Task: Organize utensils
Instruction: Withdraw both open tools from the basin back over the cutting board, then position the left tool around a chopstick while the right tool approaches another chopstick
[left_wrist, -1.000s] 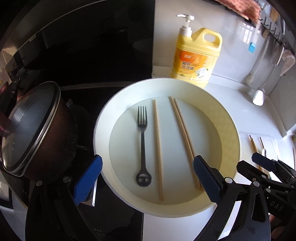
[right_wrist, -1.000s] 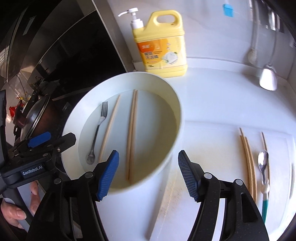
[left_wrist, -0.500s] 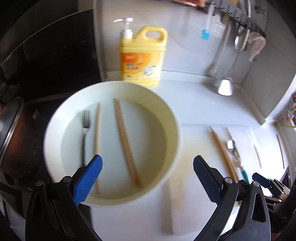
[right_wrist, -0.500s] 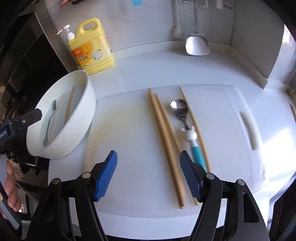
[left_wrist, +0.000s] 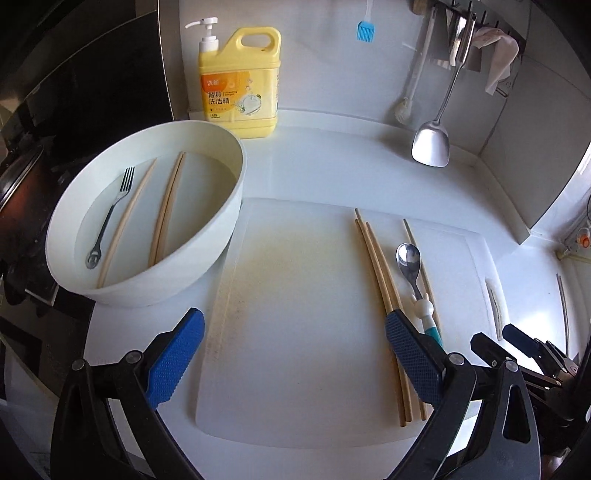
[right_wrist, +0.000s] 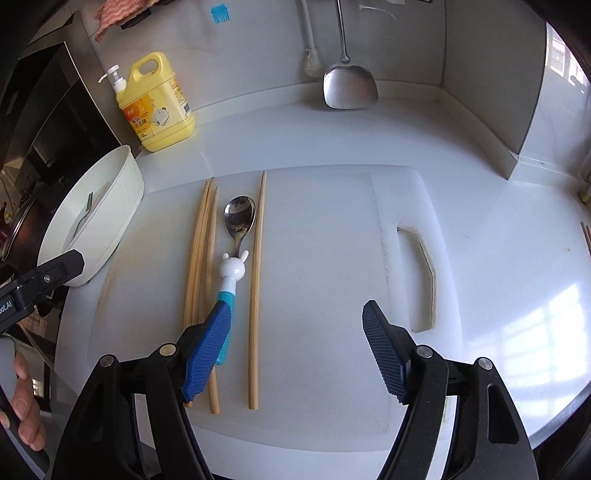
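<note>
A white cutting board (left_wrist: 303, 332) (right_wrist: 332, 258) lies on the counter with several wooden chopsticks (left_wrist: 380, 288) (right_wrist: 199, 266) and a spoon with a rabbit handle (left_wrist: 410, 262) (right_wrist: 236, 236) on it. To its left stands a white bowl (left_wrist: 218, 229) (right_wrist: 122, 206) that holds a fork (left_wrist: 110, 218) and three more chopsticks (left_wrist: 166, 214). My left gripper (left_wrist: 295, 365) hangs open over the board's left half, nothing between its fingers. My right gripper (right_wrist: 295, 347) hovers over the board, its jaws opening; one chopstick (right_wrist: 256, 291) runs under the gap, not pressed.
A yellow dish soap bottle (left_wrist: 240, 85) (right_wrist: 155, 107) stands at the back wall. A metal spatula (left_wrist: 432, 144) (right_wrist: 349, 88) and a brush (left_wrist: 406, 107) hang on the wall. A pot and stove sit at the far left. A person's hand (right_wrist: 22, 417) shows at the lower left.
Both grippers have swung to the right, away from the bowl and over the cutting board. The right gripper's jaws stand a little wider than before.
</note>
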